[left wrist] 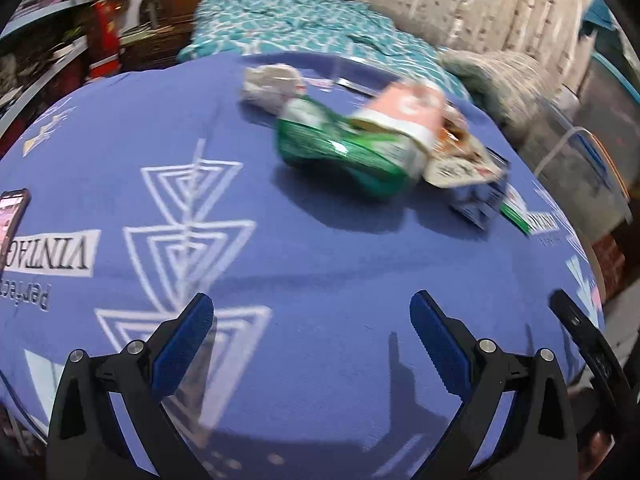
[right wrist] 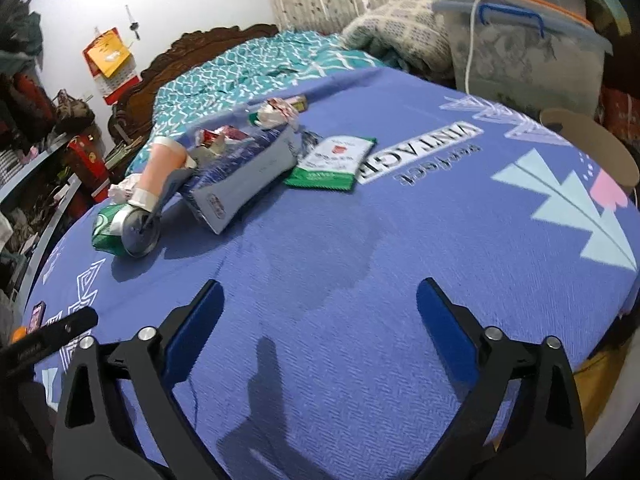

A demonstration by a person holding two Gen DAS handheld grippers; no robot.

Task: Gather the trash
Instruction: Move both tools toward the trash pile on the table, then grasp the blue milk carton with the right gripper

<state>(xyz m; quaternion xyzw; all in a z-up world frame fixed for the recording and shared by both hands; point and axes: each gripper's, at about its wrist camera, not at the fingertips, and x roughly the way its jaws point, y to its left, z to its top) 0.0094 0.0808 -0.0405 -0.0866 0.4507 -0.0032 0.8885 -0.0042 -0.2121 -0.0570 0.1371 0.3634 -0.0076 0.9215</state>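
- The trash sits bunched in one heap on the blue printed cloth point(right wrist: 360, 280), toward 11 o'clock in the right wrist view: a crushed green can point(right wrist: 120, 232) lying on its side with its silver end facing the camera, a pink cup point(right wrist: 164, 172) leaning on it, a blue-and-white carton point(right wrist: 244, 176) tipped over, and a flat green sachet point(right wrist: 332, 160) just beside the carton at 12 o'clock.
- Heaped this way, the pieces prop each other up, so lifting one will probably shift the rest.
- A crumpled white paper point(left wrist: 272, 84) lies at the far edge of the heap.
- The left gripper point(left wrist: 312, 340) hangs spread wide and empty, well short of the heap, which lies at its 1 o'clock.
- The right gripper point(right wrist: 320, 320) is likewise wide apart and empty, above bare cloth; likely both are approaching.
- No bin is clearly identifiable.
- A phone point(left wrist: 14, 220) is cut off at 9 o'clock.
- The left view is motion-blurred, so labels there are unreadable; what lies under the carton is hidden.
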